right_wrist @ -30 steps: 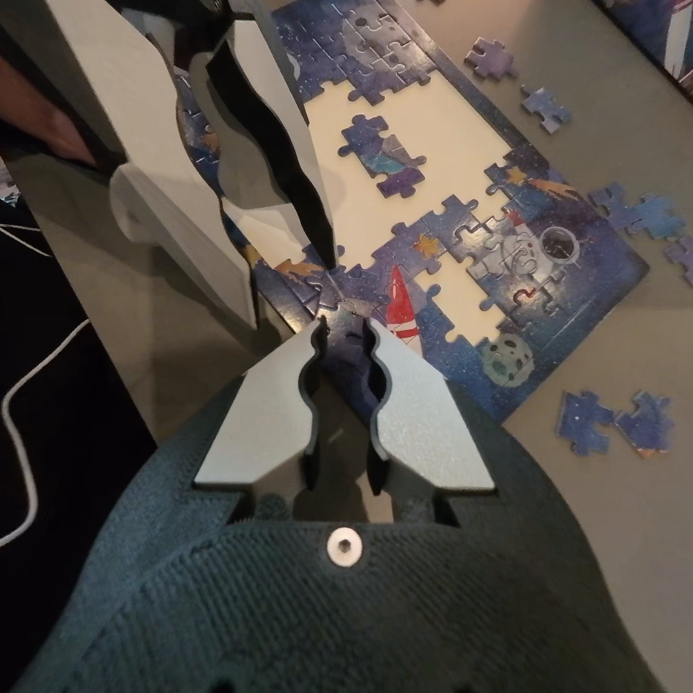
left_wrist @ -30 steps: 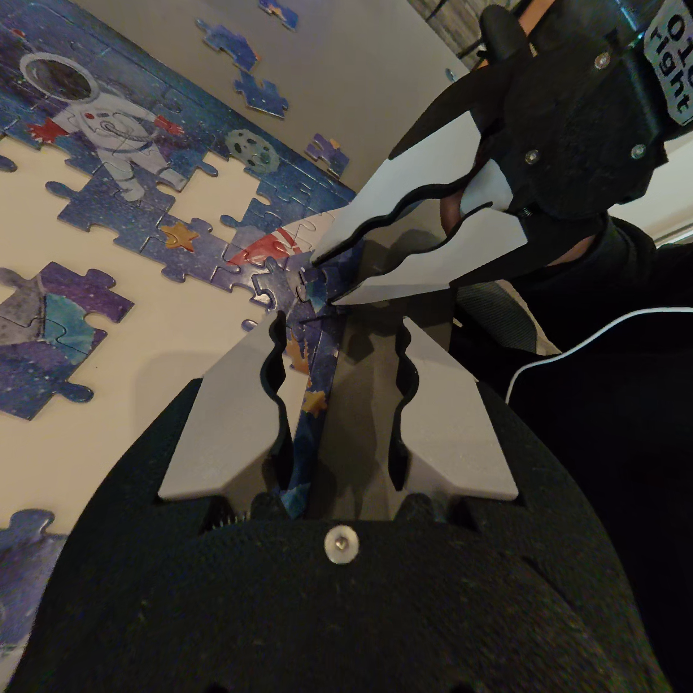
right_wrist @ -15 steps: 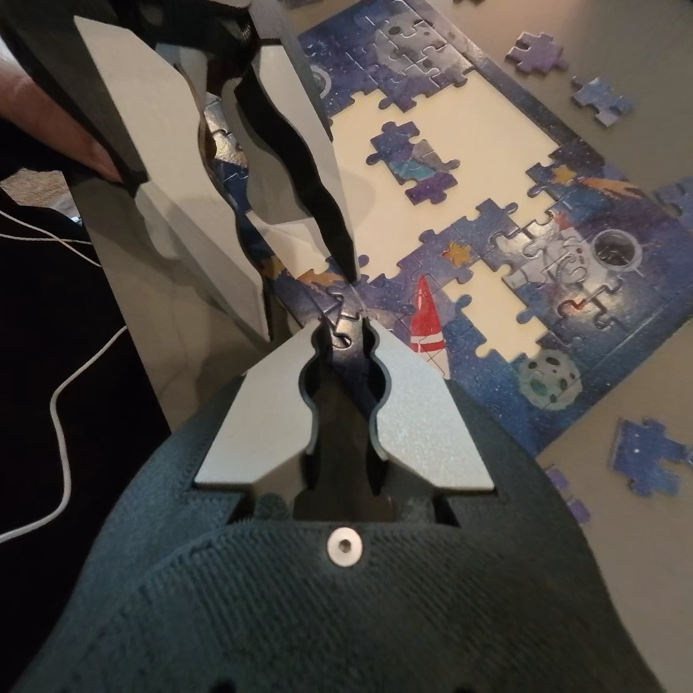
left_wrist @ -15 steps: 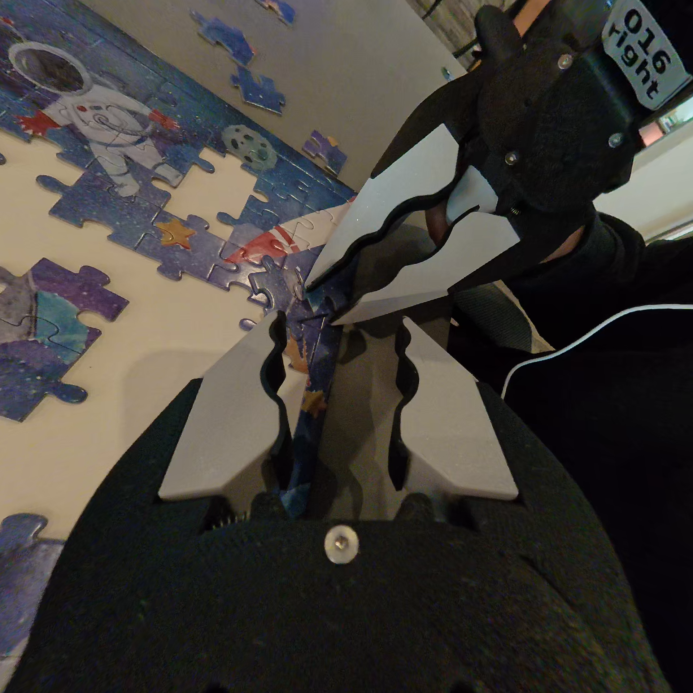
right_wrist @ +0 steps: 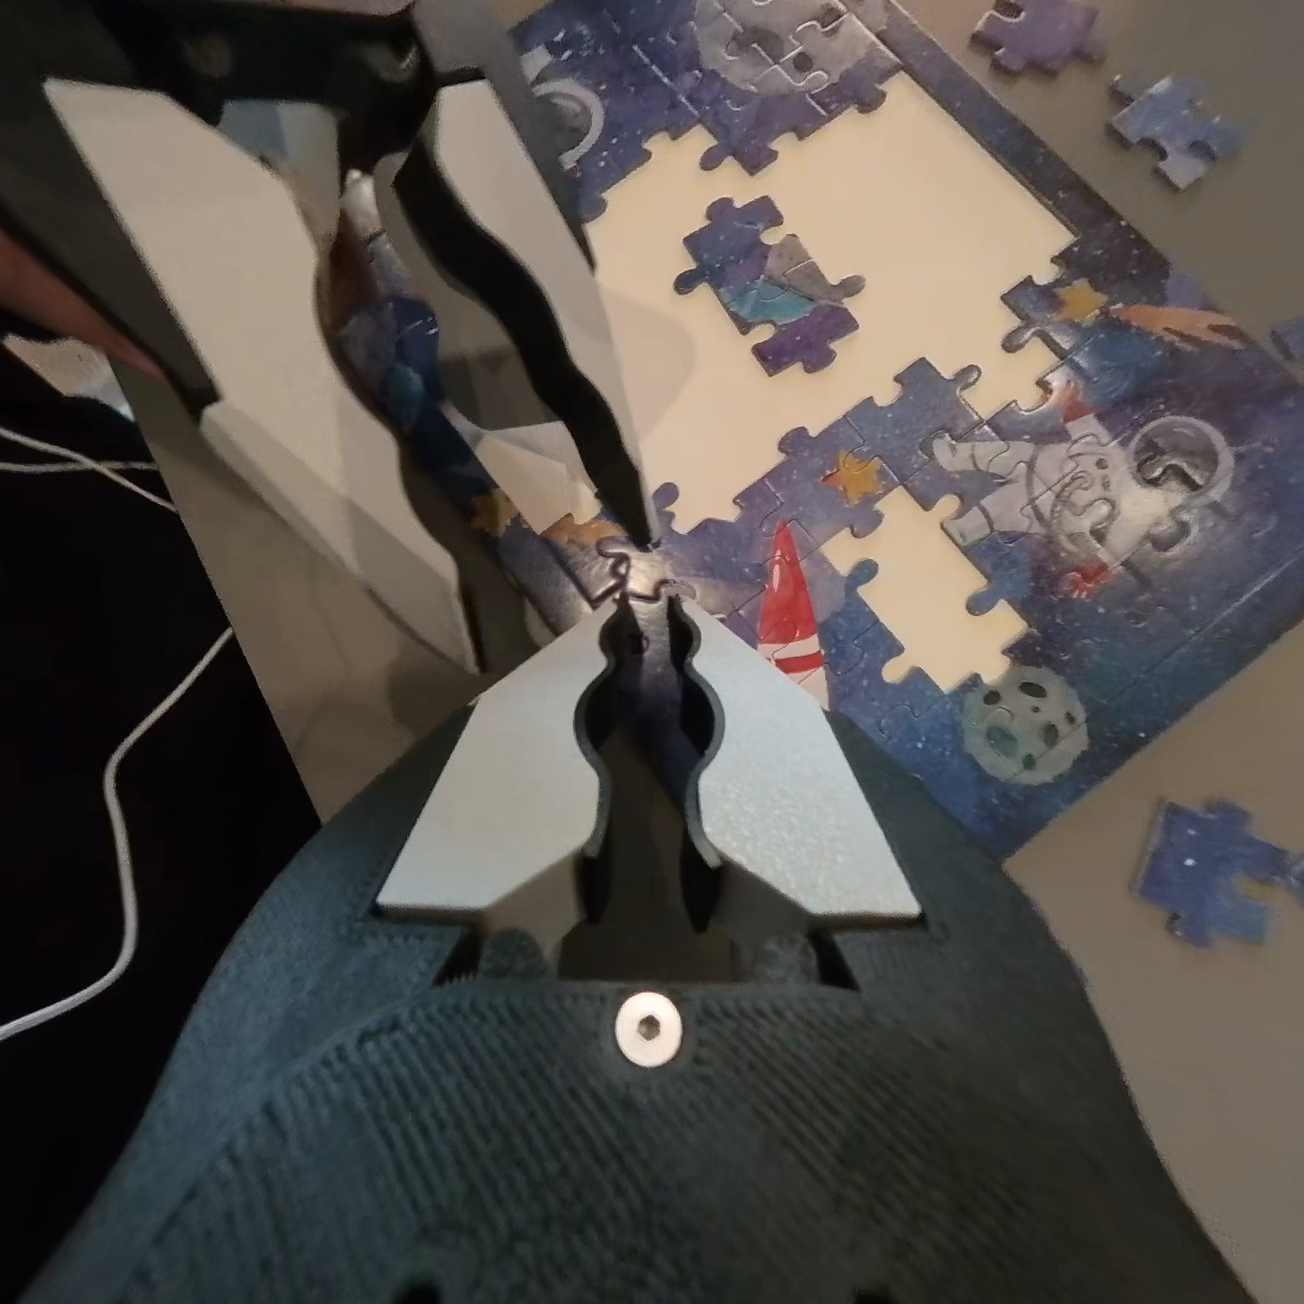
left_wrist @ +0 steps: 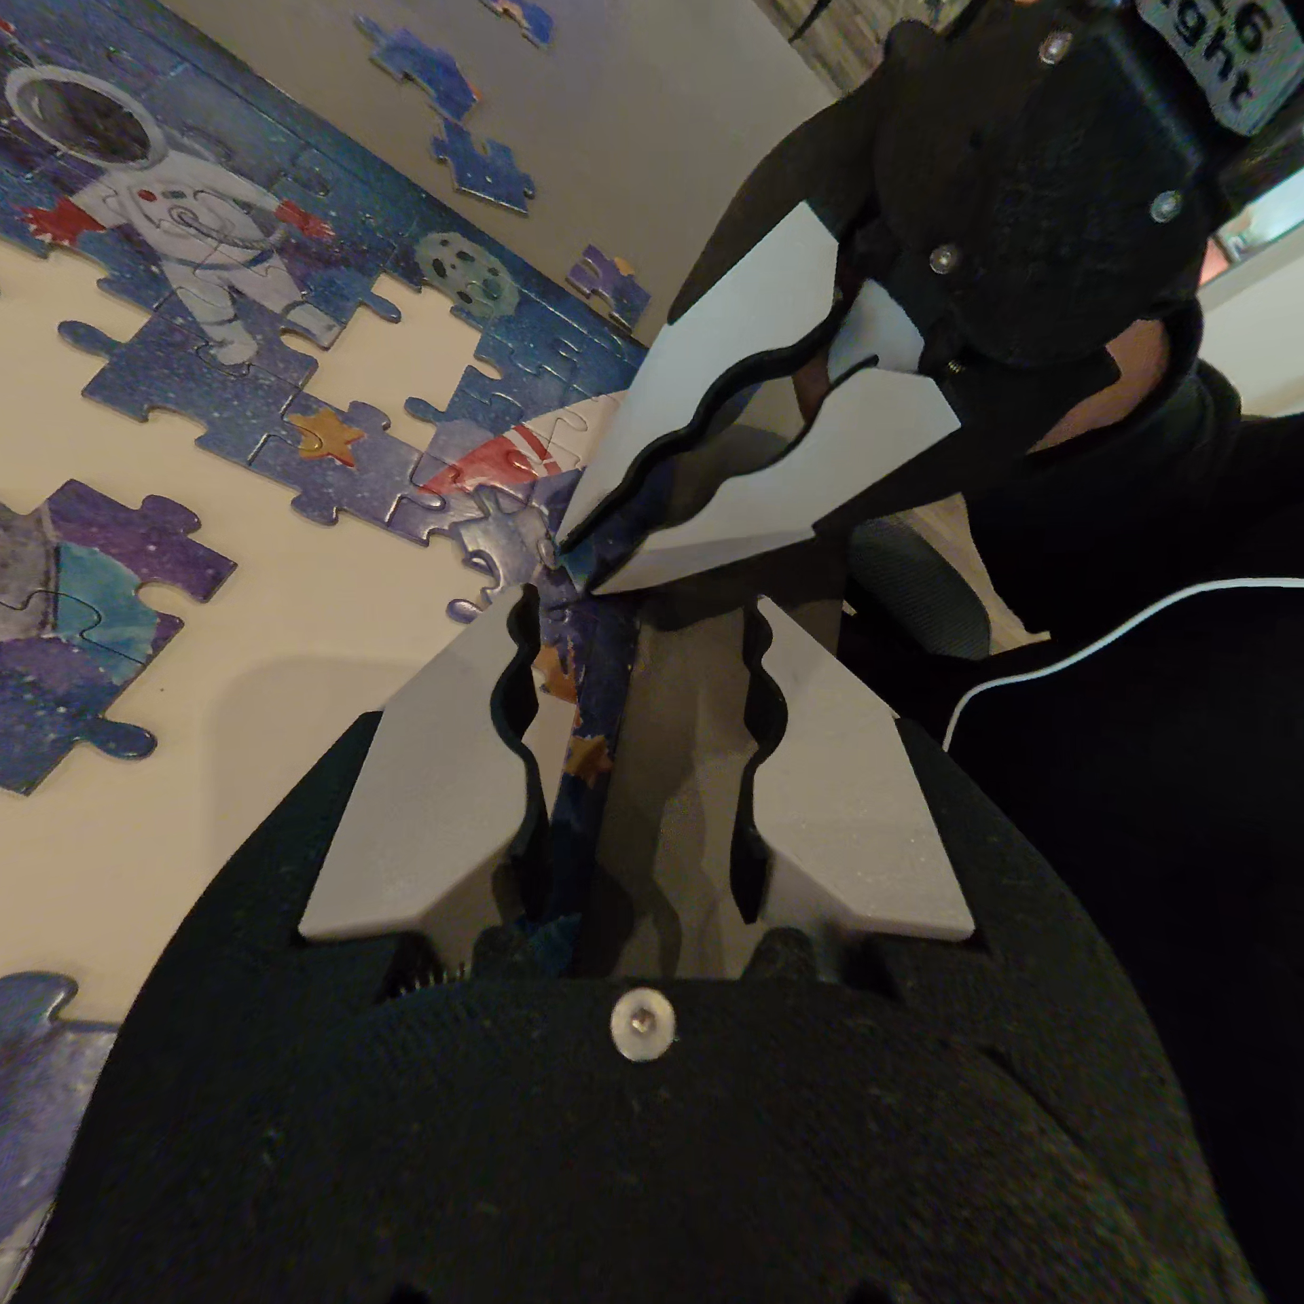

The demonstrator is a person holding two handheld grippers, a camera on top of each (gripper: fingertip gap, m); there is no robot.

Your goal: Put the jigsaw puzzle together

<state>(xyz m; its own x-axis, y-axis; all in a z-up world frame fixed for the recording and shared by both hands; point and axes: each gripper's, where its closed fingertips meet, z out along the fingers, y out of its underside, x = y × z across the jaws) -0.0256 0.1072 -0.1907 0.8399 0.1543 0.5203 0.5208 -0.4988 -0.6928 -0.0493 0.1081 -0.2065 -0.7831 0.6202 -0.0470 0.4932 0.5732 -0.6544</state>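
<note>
The space jigsaw, with an astronaut (left_wrist: 176, 212) and a red rocket (left_wrist: 508, 451), lies in its tray (left_wrist: 212, 670), which has bare cream gaps. My right gripper (right_wrist: 649, 603) is shut on a dark blue puzzle piece (right_wrist: 638, 568) at the puzzle's near edge beside the rocket (right_wrist: 787, 600). It also shows in the left wrist view (left_wrist: 578, 573). My left gripper (left_wrist: 638, 607) is open and straddles the tray's edge. One of its fingertips (right_wrist: 638, 536) rests on the puzzle right beside the held piece.
A small joined cluster (right_wrist: 776, 282) lies loose in the tray's bare part. Loose pieces lie on the grey table beyond the tray (left_wrist: 487, 162) (right_wrist: 1171, 134) and near it (right_wrist: 713, 875). The table edge runs close by, with a white cable (right_wrist: 127, 776) on the dark floor. Both grippers' tips are close together, under 4 cm apart.
The right gripper's fingers have closed in on the edge piece and moved slightly forward. The left gripper has stayed open in the same place.
</note>
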